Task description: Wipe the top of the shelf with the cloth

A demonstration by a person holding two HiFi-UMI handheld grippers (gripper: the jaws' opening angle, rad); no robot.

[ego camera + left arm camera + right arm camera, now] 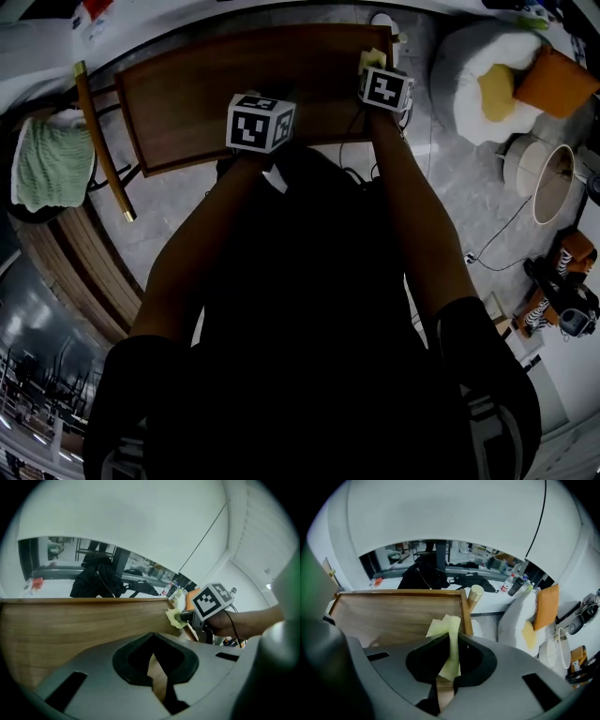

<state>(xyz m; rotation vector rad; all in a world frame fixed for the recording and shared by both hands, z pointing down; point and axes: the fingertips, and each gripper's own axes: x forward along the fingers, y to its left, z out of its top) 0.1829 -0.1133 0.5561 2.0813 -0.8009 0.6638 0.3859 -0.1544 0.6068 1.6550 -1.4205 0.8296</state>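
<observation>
The brown wooden shelf top (216,89) lies just ahead of me. My right gripper (373,67) is at its right end, shut on a pale yellow cloth (372,58). In the right gripper view the cloth (449,639) runs up between the jaws of the right gripper (447,667) and spreads onto the shelf top (393,613) near its right edge. My left gripper (264,111) hovers over the middle front of the shelf; its jaws are shut with nothing in them. From the left gripper (154,672) I see the wood (70,625), the right gripper (187,617) and the cloth (174,618).
A green towel (52,164) hangs on a chair at the left. A white beanbag (487,84) with an orange cushion (553,80) lies right of the shelf, and a round lamp (553,183) and floor cables lie nearer. A gold-capped post (476,592) stands at the shelf's right corner.
</observation>
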